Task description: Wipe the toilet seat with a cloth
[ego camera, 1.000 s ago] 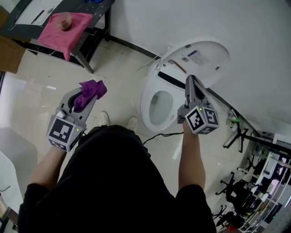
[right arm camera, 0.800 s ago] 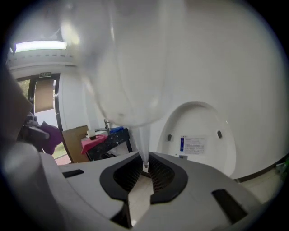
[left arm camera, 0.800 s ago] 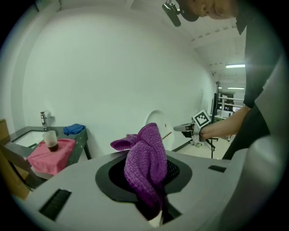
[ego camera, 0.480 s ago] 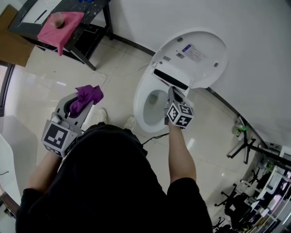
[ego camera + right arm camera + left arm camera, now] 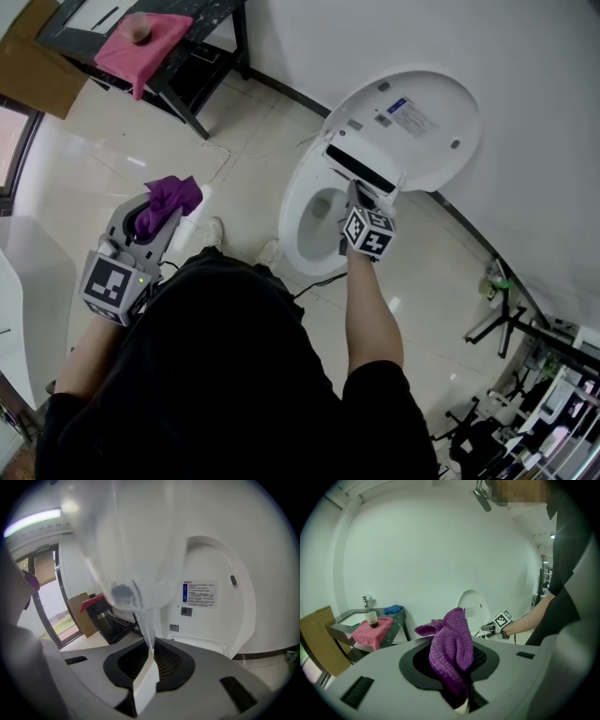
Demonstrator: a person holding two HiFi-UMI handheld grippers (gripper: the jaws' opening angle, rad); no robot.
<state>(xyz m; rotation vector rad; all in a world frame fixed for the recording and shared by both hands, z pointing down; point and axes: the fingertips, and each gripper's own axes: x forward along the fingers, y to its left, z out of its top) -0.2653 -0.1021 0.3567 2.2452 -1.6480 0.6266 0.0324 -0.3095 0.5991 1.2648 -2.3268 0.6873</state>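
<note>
A purple cloth [image 5: 167, 202] is bunched in my left gripper [image 5: 155, 220], held out over the floor to the left of the toilet [image 5: 305, 248]. In the left gripper view the cloth [image 5: 450, 644] fills the jaws of that gripper [image 5: 457, 686] and hides the pads. My right gripper [image 5: 358, 195] sits low at the back of the bowl, under the raised lid [image 5: 412, 122]. In the right gripper view its jaws [image 5: 149, 656] are pinched on a white blurred edge, the toilet seat [image 5: 140, 602], in front of the lid [image 5: 211, 620].
A black table [image 5: 211, 56] with a pink cloth and a cup [image 5: 141, 42] stands at the far left, with cardboard [image 5: 37, 75] beside it. A cable [image 5: 323, 281] runs along the floor by the toilet. Stands and clutter [image 5: 497, 319] fill the right side.
My right gripper has sunk from in front of the raised lid down to the back of the bowl. The left gripper with the cloth has drifted a little to the left.
</note>
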